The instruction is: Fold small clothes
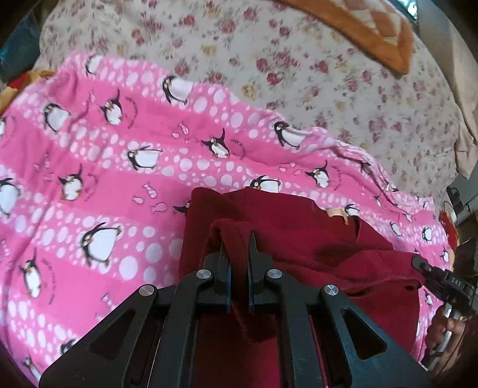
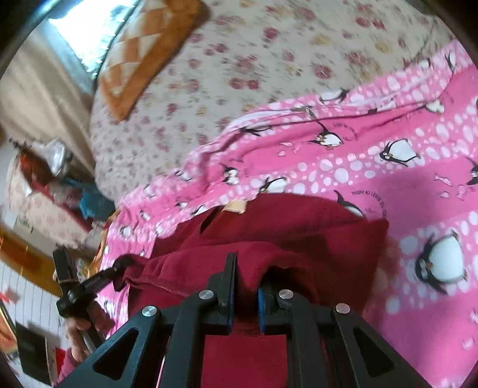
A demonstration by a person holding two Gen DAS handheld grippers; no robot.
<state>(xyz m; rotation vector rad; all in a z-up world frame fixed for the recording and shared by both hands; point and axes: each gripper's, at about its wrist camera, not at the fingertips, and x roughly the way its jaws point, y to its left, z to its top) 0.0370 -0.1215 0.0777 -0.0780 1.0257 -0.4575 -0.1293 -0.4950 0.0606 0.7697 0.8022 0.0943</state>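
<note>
A dark red garment lies on a pink penguin-print blanket, with a small tan label at its far edge. My left gripper is shut on a fold of the red garment's near edge and holds it raised. My right gripper is shut on another part of the same near edge of the garment. The right gripper also shows at the right edge of the left wrist view. The left gripper shows at the left of the right wrist view, both pinching the red cloth.
The pink blanket lies on a floral bedsheet. An orange-edged cushion sits at the far side of the bed. Cluttered furniture and floor lie beyond the bed's edge.
</note>
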